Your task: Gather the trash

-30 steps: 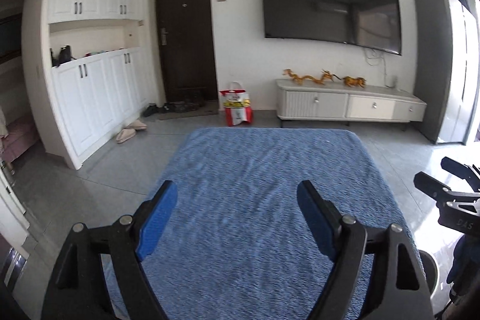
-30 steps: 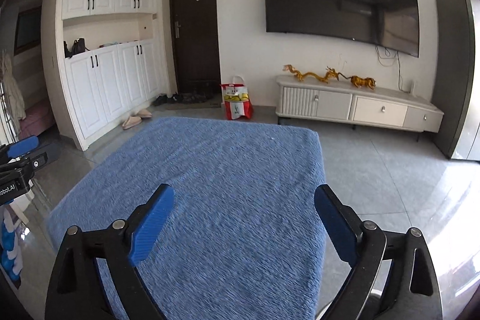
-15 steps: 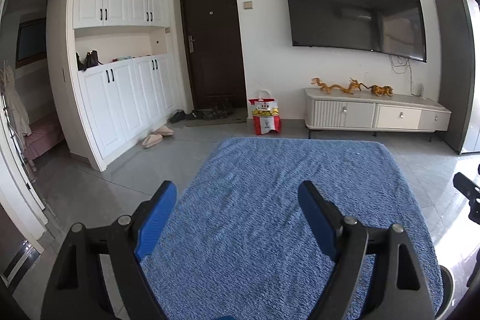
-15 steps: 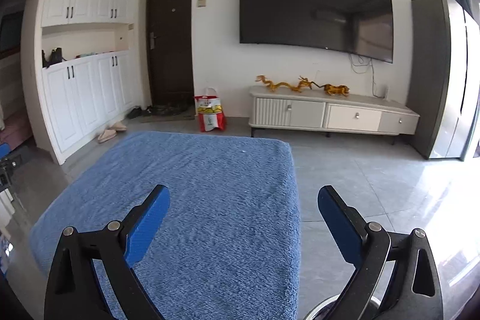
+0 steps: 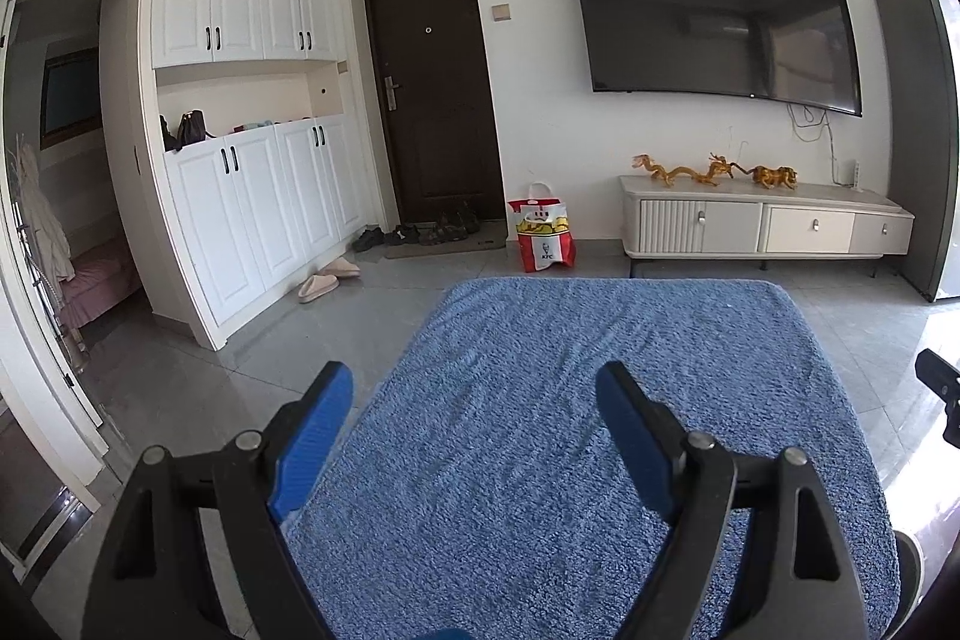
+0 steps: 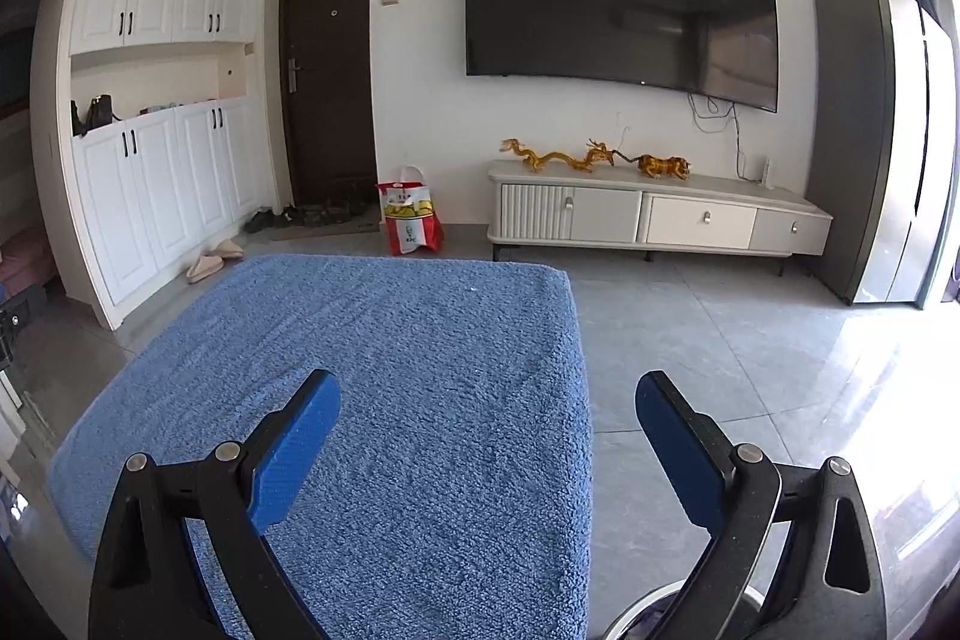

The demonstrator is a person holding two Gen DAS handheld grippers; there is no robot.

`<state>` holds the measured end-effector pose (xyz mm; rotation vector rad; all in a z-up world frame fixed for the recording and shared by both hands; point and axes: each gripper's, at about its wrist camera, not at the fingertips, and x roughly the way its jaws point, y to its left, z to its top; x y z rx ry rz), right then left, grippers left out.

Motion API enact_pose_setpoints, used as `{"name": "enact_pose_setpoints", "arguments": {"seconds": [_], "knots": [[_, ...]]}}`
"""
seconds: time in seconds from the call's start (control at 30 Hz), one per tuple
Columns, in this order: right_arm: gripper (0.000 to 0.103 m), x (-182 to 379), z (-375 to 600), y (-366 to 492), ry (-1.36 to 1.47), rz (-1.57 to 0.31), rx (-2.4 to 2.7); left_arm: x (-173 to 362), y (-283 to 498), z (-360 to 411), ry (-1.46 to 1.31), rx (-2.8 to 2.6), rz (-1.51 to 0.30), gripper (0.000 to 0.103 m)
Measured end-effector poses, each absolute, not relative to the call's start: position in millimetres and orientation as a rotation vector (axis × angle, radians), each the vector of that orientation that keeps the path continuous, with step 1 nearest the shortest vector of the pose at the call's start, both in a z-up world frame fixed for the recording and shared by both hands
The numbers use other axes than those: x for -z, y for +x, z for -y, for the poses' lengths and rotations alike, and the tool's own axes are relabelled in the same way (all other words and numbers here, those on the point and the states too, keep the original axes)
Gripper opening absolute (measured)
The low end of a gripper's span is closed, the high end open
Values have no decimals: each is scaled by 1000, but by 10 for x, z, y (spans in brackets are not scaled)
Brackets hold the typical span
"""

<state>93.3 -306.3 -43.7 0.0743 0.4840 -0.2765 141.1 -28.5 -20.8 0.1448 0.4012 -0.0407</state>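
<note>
your left gripper [image 5: 474, 400] hangs over the blue cloth [image 5: 600, 400], jaws spread wide with nothing between the pads. your right gripper [image 6: 486, 412] is spread just as wide and empty too, its left finger over the cloth's right edge, its right finger over bare tile [image 6: 690, 328]. no loose trash shows on the cloth ahead of either tool. straight ahead, well past the cloth's far edge, a red kfc bag [image 5: 543, 235] stands on the floor by the dark door [image 5: 438, 100] (its contents can't be told). low by your right gripper's right finger, a round rim [image 6: 636, 613] peeks in.
</note>
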Motion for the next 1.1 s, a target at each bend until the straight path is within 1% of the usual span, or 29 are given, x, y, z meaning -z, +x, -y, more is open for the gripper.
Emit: {"name": "enact_pose_setpoints", "arguments": {"seconds": [1.1], "knots": [[98,382,2900,895,27,-479,296,260,1399,217,134,48,-422,83]]}}
